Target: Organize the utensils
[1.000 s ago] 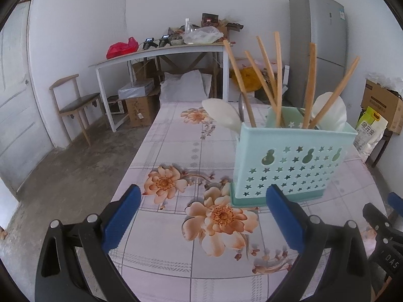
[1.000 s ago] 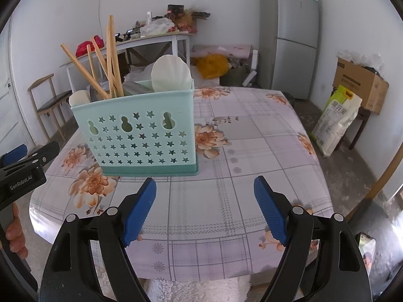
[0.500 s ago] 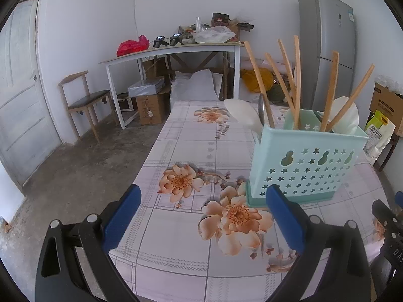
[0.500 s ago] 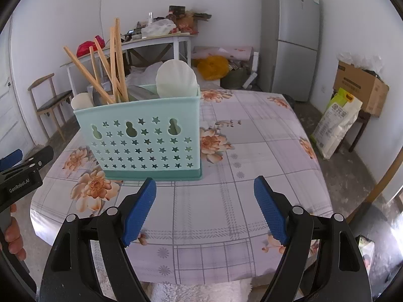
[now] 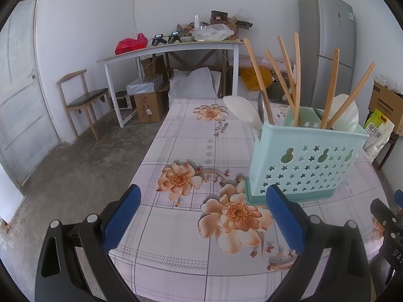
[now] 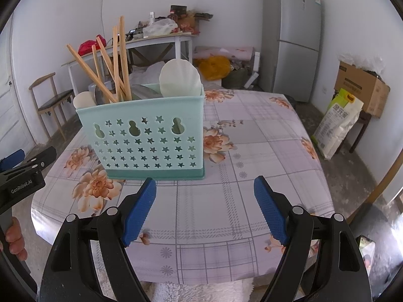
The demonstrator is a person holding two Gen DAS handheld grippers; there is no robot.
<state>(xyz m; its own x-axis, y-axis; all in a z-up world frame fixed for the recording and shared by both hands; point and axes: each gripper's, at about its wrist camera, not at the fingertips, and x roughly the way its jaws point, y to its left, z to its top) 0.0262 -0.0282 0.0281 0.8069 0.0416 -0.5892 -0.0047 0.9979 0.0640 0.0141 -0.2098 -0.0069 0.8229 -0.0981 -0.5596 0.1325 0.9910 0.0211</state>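
Right wrist view: one utensil caddy (image 6: pixel 148 136) holds five chopsticks (image 6: pixel 118 63).

the holder (image 6: pixel 151 136) stands upright on the table (image 6: pixel 264 151), toward its near left part in the right wrist view, ahead of both grippers and touching neither. in it stand 6 chopsticks (image 6: pixel 118 58), leaning apart, with 2 spoons (image 6: pixel 180 78) and a metal utensil (image 6: pixel 143 91); 1 spoon sits at each end. the left gripper (image 5: pixel 201 216) hangs over the table's near edge, left of the holder, jaws apart with nothing between. the right gripper (image 6: pixel 204 206) hangs just before the holder, jaws likewise apart. behind the table a desk (image 5: pixel 176 47) stands against the wall, boxes (image 5: pixel 148 100) under it, a chair (image 5: pixel 83 98) to its left, a fridge (image 6: pixel 292 37) to its right. a box (image 6: pixel 362 88) and a sack (image 6: pixel 337 123) lie right of the table.
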